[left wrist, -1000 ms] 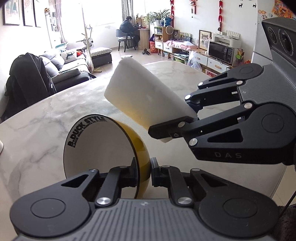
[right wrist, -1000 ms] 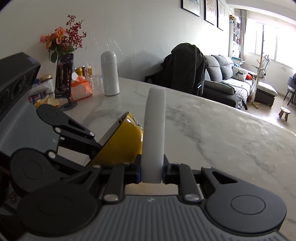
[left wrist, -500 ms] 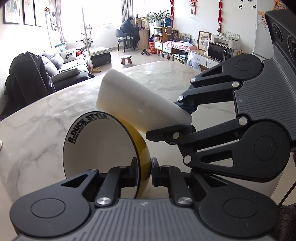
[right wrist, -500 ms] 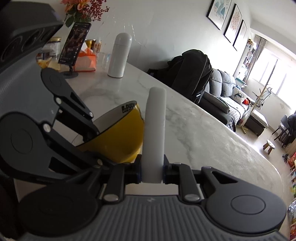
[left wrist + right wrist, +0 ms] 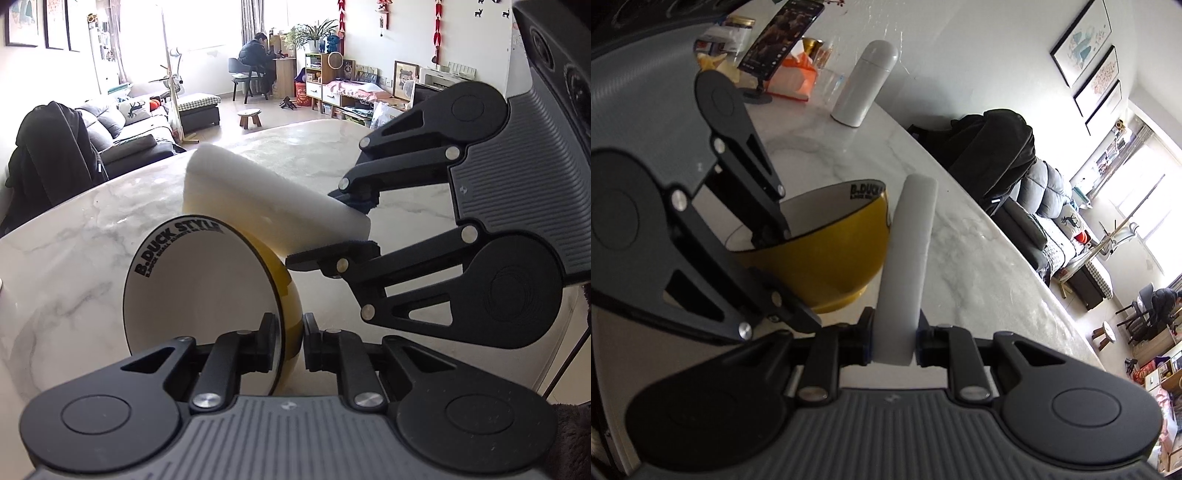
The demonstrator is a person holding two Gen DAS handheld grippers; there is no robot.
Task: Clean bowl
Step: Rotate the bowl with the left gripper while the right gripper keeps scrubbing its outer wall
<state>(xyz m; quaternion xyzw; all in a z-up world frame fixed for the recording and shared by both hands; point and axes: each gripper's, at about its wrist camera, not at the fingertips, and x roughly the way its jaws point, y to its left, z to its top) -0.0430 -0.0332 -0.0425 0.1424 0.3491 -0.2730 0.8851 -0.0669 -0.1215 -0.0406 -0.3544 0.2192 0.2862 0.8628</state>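
The bowl is held tipped on its side above the marble bench, its white inside facing away from the sponge and its yellow outer wall turned toward it. The left gripper has its fingers clamped on the bowl's rim, one inside the bowl and one on the yellow outside. The right gripper has its fingers pinched tight on the near end of a white sponge, which stands out beyond them and lies against the bowl's yellow outer wall, just beside the rim.

The bowl looks like glazed ceramic: stiff, fairly heavy for a rim-only grip, smooth and likely slippery, and breakable if it drops onto the hard bench. The rim is the only thin edge narrow fingers can span, so a firm hold there, well down over the lip, seems the sound choice. The sponge looks light, soft and springy; gripped at one end, its free length probably bends under pressure, so wiping force on the bowl should stay moderate.
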